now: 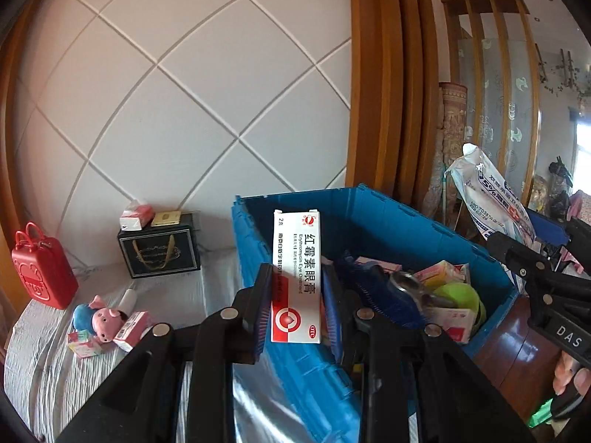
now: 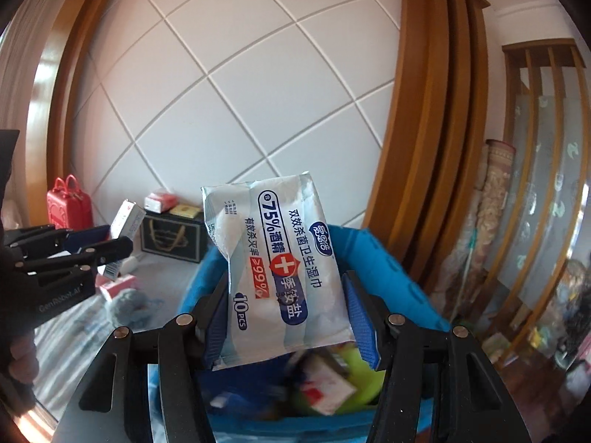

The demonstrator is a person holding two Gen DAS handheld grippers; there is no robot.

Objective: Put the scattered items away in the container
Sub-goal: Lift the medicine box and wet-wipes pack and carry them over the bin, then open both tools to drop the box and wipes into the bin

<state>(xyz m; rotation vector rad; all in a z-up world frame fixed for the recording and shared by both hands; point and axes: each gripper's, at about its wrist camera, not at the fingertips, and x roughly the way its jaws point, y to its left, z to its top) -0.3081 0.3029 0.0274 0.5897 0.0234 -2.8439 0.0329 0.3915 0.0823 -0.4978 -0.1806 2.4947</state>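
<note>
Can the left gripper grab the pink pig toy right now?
Probably not: the left gripper is already shut on the eye ointment box above the blue crate, and the pink pig toy lies off aside on the striped cloth.

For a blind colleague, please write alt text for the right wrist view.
The right gripper holds a wipes pack above the blue bin, which already has items inside. At left, the left gripper holds a small box.

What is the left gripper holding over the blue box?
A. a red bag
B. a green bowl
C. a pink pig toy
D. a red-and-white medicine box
D: the left gripper pinches the red-and-white medicine box over the blue box; the pig toy lies on the bed.
</note>
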